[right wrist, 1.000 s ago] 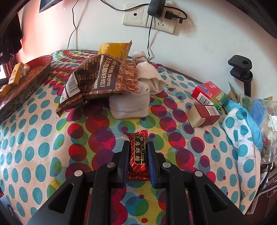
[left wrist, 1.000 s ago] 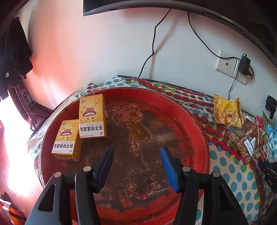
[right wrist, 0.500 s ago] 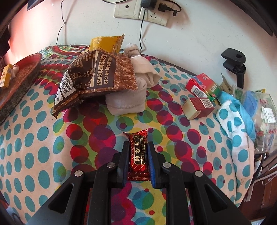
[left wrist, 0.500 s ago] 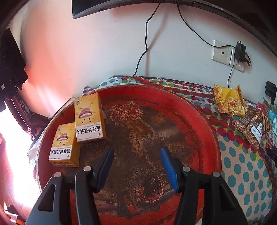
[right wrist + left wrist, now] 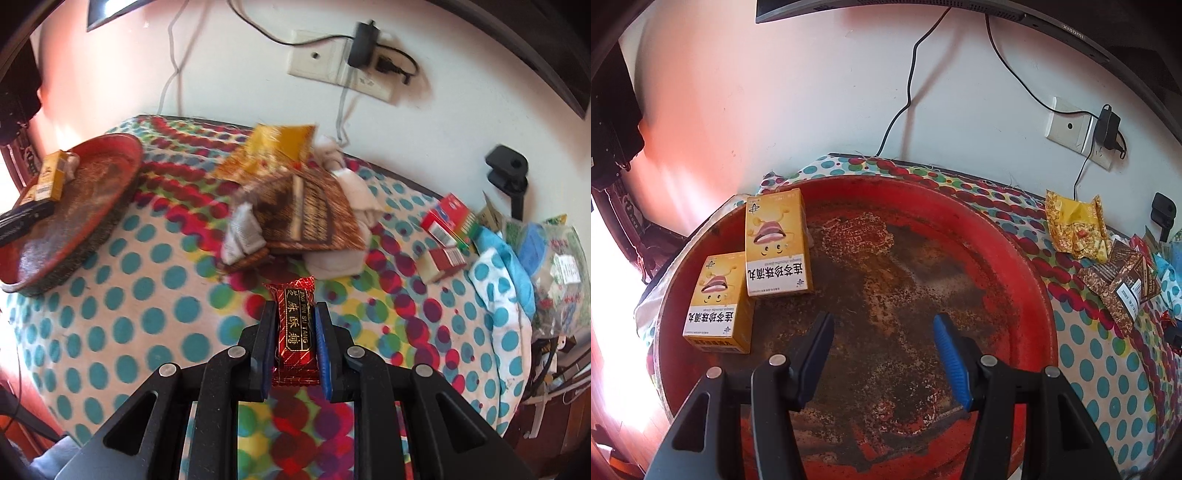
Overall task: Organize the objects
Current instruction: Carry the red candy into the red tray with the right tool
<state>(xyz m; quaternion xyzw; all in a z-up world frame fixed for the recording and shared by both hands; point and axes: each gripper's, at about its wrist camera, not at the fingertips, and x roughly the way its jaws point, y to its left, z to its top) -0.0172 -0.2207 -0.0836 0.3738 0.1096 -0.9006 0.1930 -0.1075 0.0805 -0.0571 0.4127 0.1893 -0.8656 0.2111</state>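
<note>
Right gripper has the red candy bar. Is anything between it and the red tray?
Nothing visible blocks the way: only bare polka-dot cloth lies between the candy bar in the right gripper and the tray. The snack bags sit off the path.

Wall: I see white plaster (image 5: 820,92), pink glow at left.
Socket: wall outlet (image 5: 1067,127) with black charger (image 5: 1108,120).
Counter: polka-dot cloth (image 5: 122,295).
Light: bright window glare (image 5: 605,280).

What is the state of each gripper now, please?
Left gripper: open, holding nothing, over the red tray.
Right gripper: closed on a red candy bar.
</note>
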